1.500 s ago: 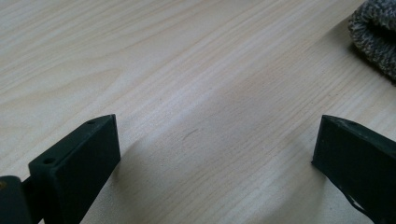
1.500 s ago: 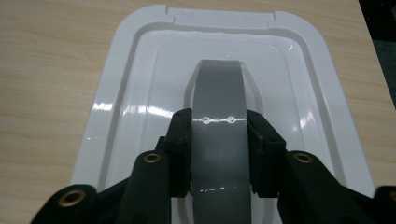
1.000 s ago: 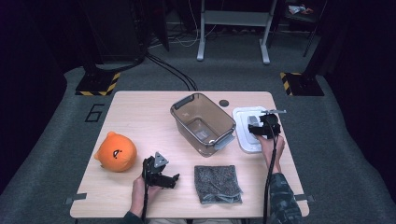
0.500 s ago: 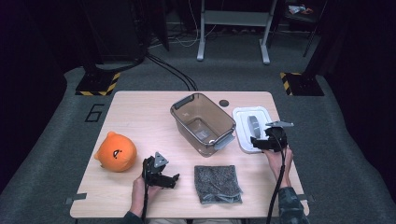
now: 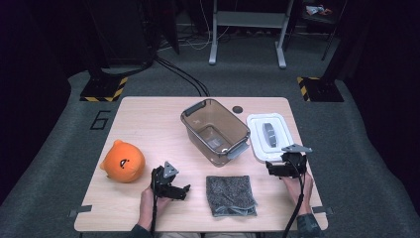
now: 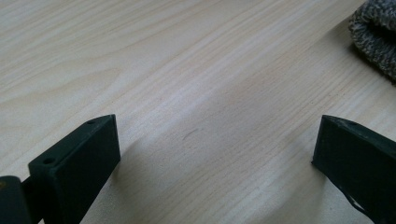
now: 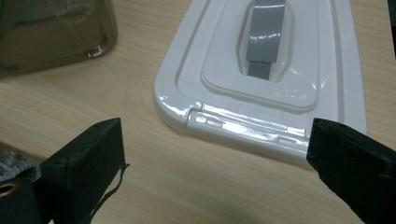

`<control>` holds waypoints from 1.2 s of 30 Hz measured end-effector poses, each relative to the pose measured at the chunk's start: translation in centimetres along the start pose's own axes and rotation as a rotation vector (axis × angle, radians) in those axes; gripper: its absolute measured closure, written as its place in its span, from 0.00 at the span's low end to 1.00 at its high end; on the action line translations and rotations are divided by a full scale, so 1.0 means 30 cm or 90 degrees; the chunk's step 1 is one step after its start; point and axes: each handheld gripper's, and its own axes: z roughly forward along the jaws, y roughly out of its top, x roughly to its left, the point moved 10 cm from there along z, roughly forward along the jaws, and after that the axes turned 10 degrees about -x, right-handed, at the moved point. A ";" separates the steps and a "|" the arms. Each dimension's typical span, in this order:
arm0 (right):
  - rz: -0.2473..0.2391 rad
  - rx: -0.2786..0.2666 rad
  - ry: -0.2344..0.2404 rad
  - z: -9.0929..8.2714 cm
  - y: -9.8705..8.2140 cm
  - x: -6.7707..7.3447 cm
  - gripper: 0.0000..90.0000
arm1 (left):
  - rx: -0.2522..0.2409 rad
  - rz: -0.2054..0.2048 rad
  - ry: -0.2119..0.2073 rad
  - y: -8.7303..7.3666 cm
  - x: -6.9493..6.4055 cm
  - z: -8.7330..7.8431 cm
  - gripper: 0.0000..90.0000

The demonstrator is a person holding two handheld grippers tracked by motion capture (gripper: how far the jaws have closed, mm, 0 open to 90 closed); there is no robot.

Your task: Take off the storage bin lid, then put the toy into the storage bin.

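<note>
R gripper [image 5: 277, 168] sits at 6 o'clock of the white rectangular plastic lid w/ grey handle [image 5: 270, 135]; jaws just opening, spread wide, nothing btwn. L gripper [image 5: 182, 191] spread over bare light wooden table [image 6: 196, 84], folded grey knit cloth [image 5: 230, 195] at its 3 o'clock.

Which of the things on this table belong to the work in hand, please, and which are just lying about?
In the job:
white lid, flat on the table, right gripper open just short of it
clear storage bin, standing open beside the lid

Lying about:
orange plush toy
grey cloth, near the open left gripper
</note>
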 end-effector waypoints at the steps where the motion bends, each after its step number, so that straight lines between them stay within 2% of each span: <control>1: -0.003 -0.001 -0.004 -0.002 -0.009 0.000 0.04 | 0.000 0.000 0.000 0.000 0.000 0.000 0.00; 8: -0.007 0.004 -0.015 -0.006 -0.097 -0.006 0.03 | 0.000 0.000 0.000 0.000 0.000 0.000 0.00; 15: -0.001 0.007 -0.019 -0.013 -0.141 -0.009 0.01 | 0.001 0.000 -0.001 0.000 0.001 0.000 0.00; 21: -0.022 0.020 -0.033 -0.009 -0.181 -0.017 0.00 | 0.000 -0.003 0.007 0.000 0.004 0.000 0.00; 24: -0.020 0.017 -0.032 -0.011 -0.182 -0.016 0.00 | -0.001 -0.001 0.014 0.000 0.005 -0.003 0.00; 29: 0.000 0.014 -0.015 -0.007 -0.187 -0.017 0.00 | 0.000 0.007 0.019 0.001 0.009 -0.005 0.00; 30: 0.001 0.016 -0.010 -0.005 -0.187 -0.019 0.00 | -0.005 0.007 0.025 0.003 0.009 -0.004 0.00; 32: 0.015 0.026 0.005 0.000 -0.190 -0.020 0.00 | -0.001 0.010 0.021 0.002 0.007 -0.010 0.00; 35: 0.013 0.024 0.006 0.000 -0.189 -0.017 0.00 | -0.025 -0.005 0.031 0.017 0.011 -0.027 0.00; 36: 0.007 0.026 0.010 0.002 -0.189 -0.014 0.00 | -0.027 -0.010 0.024 0.028 0.014 -0.046 0.00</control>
